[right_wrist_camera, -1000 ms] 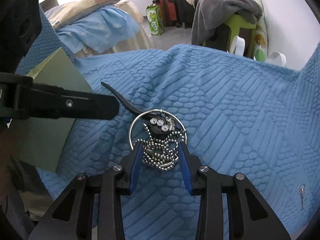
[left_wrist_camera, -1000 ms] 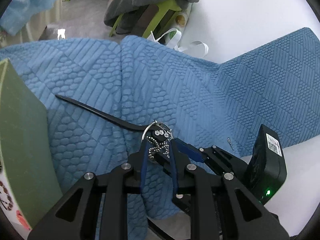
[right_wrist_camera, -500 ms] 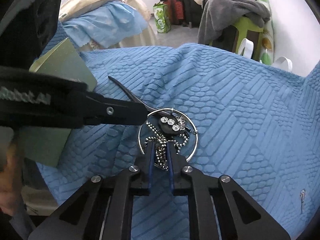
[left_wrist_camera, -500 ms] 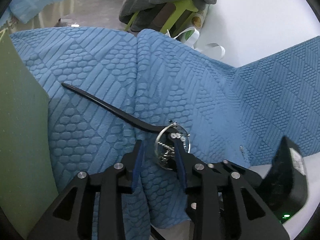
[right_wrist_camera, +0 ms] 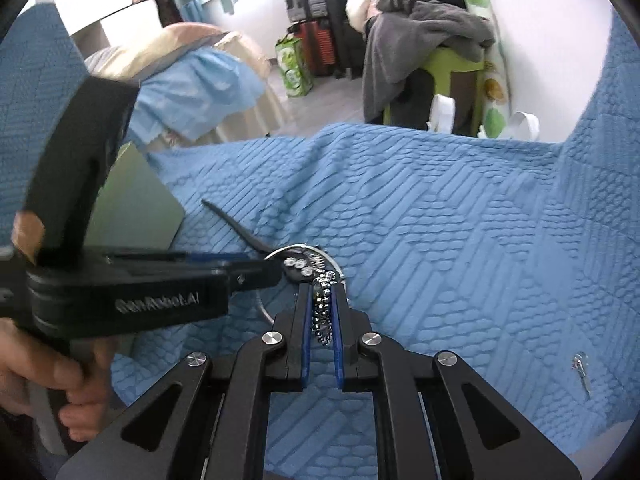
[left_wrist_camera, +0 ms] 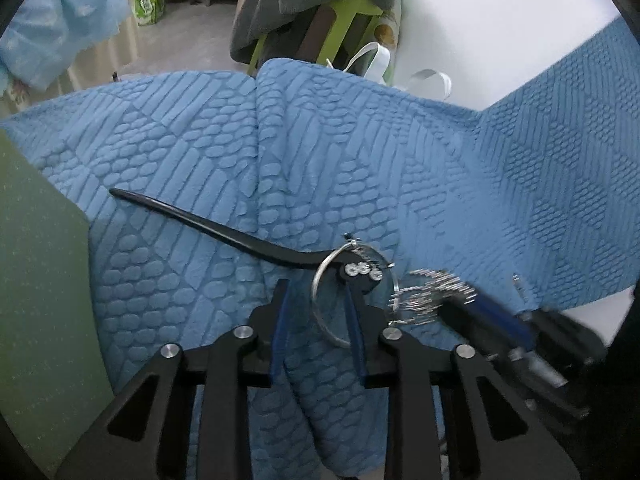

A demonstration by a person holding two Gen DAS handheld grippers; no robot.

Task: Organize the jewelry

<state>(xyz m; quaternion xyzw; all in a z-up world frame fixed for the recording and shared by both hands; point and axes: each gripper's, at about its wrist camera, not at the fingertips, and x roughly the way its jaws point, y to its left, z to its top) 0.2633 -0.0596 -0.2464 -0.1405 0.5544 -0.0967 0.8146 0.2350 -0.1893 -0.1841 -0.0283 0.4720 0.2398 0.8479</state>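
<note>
While the right gripper (right_wrist_camera: 322, 308) pinches a silver ball chain (right_wrist_camera: 323, 312) between its blue pads, jaws drawn almost together, the beads hang bunched in the narrow slot and trail toward the silver hoop (right_wrist_camera: 304, 249) just ahead. From the left wrist view that same chain (left_wrist_camera: 434, 290) shows as a blurred silver cluster held at the tip of the right gripper (left_wrist_camera: 460, 300), just right of the hoop.

The left gripper (left_wrist_camera: 318, 312) stands partly apart, its jaws having just been closing a little; the hoop's (left_wrist_camera: 320, 280) near arc lies between them, the right finger crossing it, and whether the pads press on the ring I cannot tell. A person's hand (right_wrist_camera: 60, 376) grips the left gripper's handle.

Inside the hoop lies the rhinestone-set head of a black hair stick (left_wrist_camera: 224, 232), whose tapered shaft runs off up and left across the blue quilted cloth (left_wrist_camera: 400, 152). A green box (left_wrist_camera: 36, 280) sits at the left. A small silver earring (right_wrist_camera: 580, 368) lies on the cloth well to the right. Beyond, a grey garment (right_wrist_camera: 424, 28) drapes over a green stool (right_wrist_camera: 452, 64).
</note>
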